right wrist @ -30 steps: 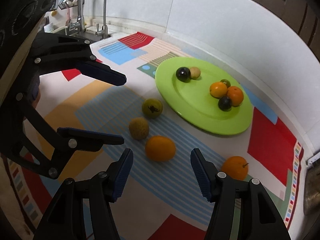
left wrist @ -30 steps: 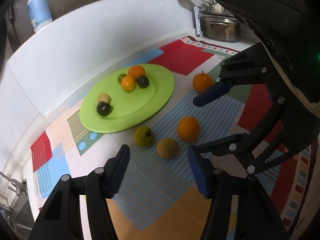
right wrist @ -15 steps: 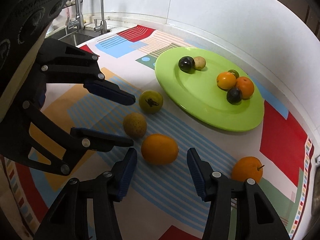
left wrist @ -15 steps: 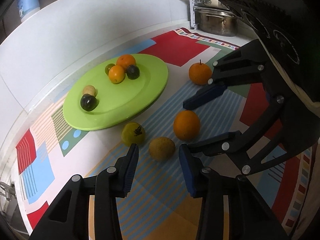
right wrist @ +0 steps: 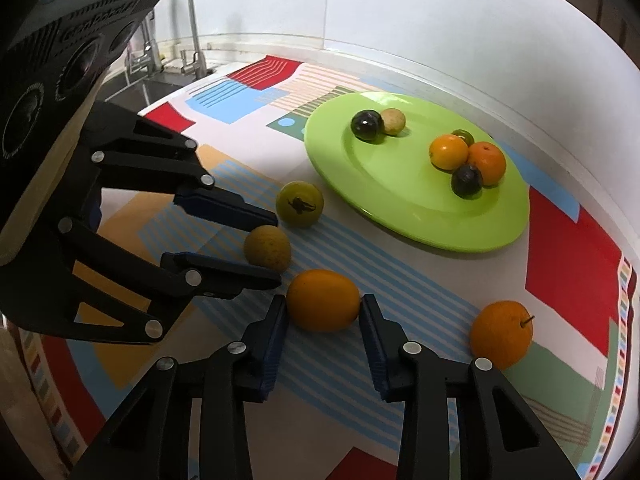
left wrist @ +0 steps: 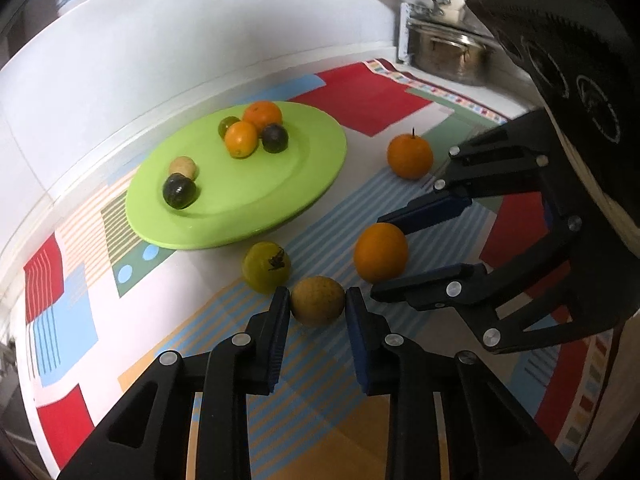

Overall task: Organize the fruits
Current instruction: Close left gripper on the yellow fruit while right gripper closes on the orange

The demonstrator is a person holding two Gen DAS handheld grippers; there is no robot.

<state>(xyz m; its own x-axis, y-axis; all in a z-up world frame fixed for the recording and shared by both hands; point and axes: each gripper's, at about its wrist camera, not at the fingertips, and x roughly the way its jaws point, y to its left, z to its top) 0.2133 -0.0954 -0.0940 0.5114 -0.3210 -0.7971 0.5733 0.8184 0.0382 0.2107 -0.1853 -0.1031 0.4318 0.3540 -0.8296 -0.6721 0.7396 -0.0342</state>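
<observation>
On the patterned mat, my left gripper [left wrist: 316, 300] is shut on a tan round fruit [left wrist: 317, 306], a pad pressed on each side. The right wrist view shows the same grip on the tan fruit [right wrist: 268, 247]. My right gripper [right wrist: 323, 308] is closing, and its pads touch both sides of a smooth orange [right wrist: 323, 300] lying on the mat. A yellow-green fruit [left wrist: 266, 267] sits loose just beyond the tan one. An orange with a stem [right wrist: 500, 334] lies off to the right. The green plate [left wrist: 280, 192] behind holds several small fruits in two clusters.
A white wall runs close behind the plate. A steel pot [left wrist: 452, 56] and pale-handled utensils stand at the far right corner. A faucet [right wrist: 188, 20] and sink lie beyond the mat's left end. The two grippers work side by side, almost touching.
Both grippers have drawn their jaws in from wide open and come closer to the mat. The left now pinches the tan fruit and the right has the smooth orange between its pads.
</observation>
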